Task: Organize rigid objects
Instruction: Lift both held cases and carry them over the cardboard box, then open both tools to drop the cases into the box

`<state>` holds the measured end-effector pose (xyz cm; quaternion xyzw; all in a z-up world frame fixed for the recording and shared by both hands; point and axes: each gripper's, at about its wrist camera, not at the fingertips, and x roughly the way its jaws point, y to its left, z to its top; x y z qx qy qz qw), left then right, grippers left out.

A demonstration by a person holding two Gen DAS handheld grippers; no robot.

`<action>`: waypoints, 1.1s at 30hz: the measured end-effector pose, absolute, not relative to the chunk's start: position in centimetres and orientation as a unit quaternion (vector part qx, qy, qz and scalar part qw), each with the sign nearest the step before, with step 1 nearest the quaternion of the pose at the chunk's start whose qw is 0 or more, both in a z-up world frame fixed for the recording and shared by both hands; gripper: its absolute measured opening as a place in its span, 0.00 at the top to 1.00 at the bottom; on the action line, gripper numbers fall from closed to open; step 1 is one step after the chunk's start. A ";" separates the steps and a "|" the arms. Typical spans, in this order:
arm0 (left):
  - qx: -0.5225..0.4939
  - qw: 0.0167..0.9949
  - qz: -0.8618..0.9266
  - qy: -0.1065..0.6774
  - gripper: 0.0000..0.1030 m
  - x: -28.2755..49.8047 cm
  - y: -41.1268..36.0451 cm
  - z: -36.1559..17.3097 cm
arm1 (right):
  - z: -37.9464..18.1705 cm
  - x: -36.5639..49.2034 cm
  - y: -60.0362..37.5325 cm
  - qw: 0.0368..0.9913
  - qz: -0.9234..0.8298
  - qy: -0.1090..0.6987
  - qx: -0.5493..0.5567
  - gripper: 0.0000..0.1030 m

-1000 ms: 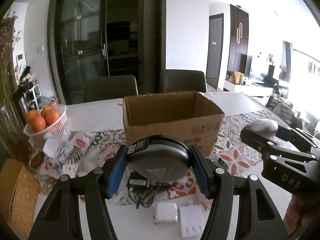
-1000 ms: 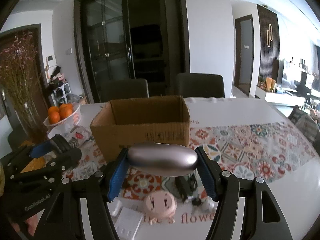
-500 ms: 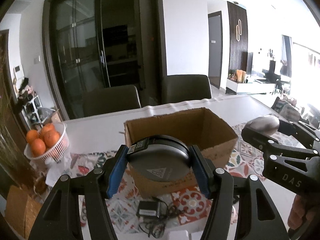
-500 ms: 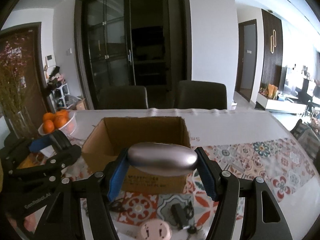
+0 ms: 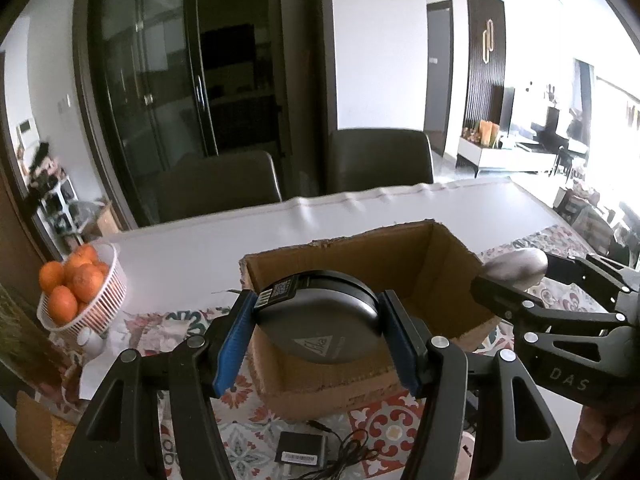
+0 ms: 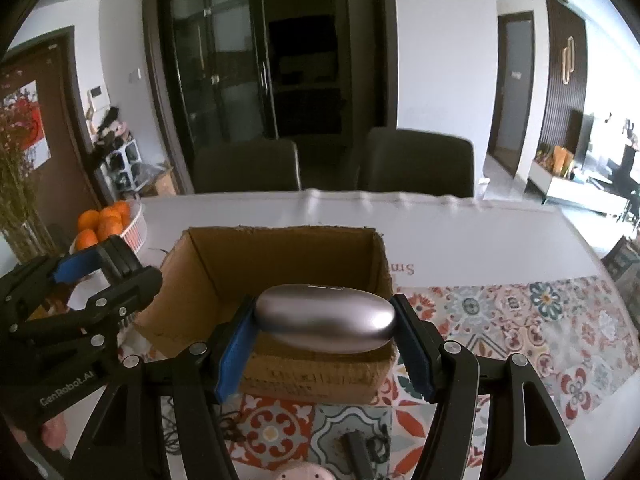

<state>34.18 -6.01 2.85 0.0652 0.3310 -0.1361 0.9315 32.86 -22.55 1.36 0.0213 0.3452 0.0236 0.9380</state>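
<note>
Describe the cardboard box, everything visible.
The cardboard box is plain brown corrugated card, open at the top with no flaps showing and ragged upper edges. No contents show, though its floor is mostly hidden. Dark print runs low along its near wall. It sits upright on the patterned table runner. The left claw and right claw, both loaded, hang at its near edge; contact cannot be told.

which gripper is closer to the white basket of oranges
Left. The left gripper, clamping a round dark grey disc, sits just right of the white basket of oranges. The right gripper, clamping a silver oval case, is beyond it, farther right.
</note>
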 end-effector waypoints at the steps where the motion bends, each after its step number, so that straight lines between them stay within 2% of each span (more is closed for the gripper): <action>1: 0.063 0.929 -0.137 0.339 0.40 34.8 -6.1 2.7 | 1.3 33.2 -22.6 0.937 0.023 0.349 0.023 0.36; 19: 0.064 0.895 -0.123 0.425 0.40 39.1 -7.4 -0.6 | -2.1 37.8 -23.7 0.901 0.031 0.432 0.027 0.36; 33: 0.079 0.910 -0.101 0.393 0.39 36.8 -7.2 0.9 | -0.9 36.1 -24.2 0.912 0.014 0.408 0.037 0.35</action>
